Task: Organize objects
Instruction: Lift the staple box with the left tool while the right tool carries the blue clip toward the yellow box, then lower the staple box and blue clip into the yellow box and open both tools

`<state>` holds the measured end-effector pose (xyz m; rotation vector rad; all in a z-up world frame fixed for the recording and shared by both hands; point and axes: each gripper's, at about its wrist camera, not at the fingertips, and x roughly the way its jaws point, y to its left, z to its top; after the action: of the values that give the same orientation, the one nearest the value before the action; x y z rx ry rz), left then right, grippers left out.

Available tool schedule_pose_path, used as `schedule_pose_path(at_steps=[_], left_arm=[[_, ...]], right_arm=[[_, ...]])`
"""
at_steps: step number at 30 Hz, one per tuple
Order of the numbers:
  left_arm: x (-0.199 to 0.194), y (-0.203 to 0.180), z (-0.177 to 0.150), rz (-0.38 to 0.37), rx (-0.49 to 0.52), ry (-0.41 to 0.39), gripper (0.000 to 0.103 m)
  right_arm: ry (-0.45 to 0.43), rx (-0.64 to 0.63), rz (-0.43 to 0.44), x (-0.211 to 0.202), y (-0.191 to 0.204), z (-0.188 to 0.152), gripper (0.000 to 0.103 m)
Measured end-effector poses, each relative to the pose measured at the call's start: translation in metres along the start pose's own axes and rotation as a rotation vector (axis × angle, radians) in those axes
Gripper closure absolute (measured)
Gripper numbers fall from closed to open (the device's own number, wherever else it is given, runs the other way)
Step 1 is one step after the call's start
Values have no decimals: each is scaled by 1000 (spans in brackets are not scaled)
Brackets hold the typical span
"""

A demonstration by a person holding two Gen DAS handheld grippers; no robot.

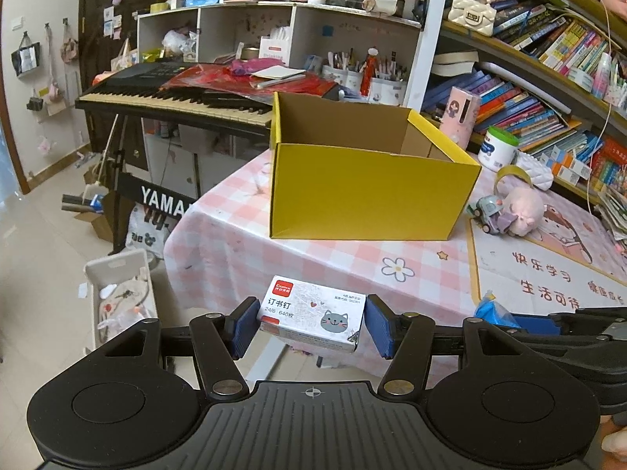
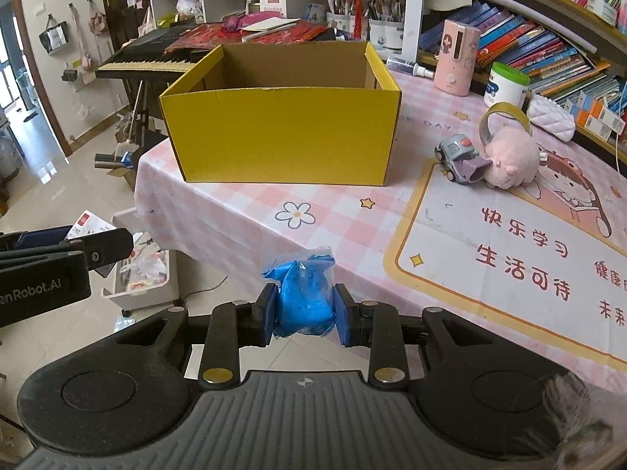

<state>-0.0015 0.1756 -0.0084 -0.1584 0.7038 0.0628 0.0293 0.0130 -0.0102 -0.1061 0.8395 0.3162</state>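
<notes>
While both tongs hover off near edge of surface point(image 2: 243, 211), left tongs point(image 1: 311, 325) clamp staple box point(image 1: 309, 319), right tongs point(image 2: 305, 313) clamp blue bagged lump point(image 2: 303, 297). Yellow carton point(image 2: 282, 133) stands open farther back; toy car point(image 2: 458, 158), pink plush point(image 2: 509, 160) right.

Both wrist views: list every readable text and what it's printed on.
"订书钉", "24/6 640枚", red "Comix" logo: staple box in the left gripper.
"YAMA…", cut off: keyboard stand panel.
"快乐学习", "生活可待": desk mat; further characters run off frame.
"…enRobot.AI", cut off: left gripper body in the right wrist view.
Book spines, jar labels: too small to read.
</notes>
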Motion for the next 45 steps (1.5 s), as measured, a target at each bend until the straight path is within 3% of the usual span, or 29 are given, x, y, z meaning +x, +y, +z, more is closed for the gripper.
schedule_pose_path(at_steps=[6, 11, 18, 23, 32, 45], left_arm=[[9, -5, 12, 10, 11, -21, 46], [17, -11, 35, 23, 33, -83, 46], [33, -24, 84, 44, 67, -189, 46], [56, -34, 113, 72, 77, -221, 46], [101, -44, 138, 125, 80, -191, 46], [158, -52, 143, 195, 114, -75, 45]], right_arm=[[7, -5, 19, 12, -5, 8, 75], [-51, -7, 26, 17, -12, 28, 75], [-180, -8, 28, 26, -30, 85, 75], [-250, -19, 49, 39, -41, 131, 75], [-275, -54, 68, 76, -61, 184, 75], [-176, -137, 105, 137, -66, 204, 75]])
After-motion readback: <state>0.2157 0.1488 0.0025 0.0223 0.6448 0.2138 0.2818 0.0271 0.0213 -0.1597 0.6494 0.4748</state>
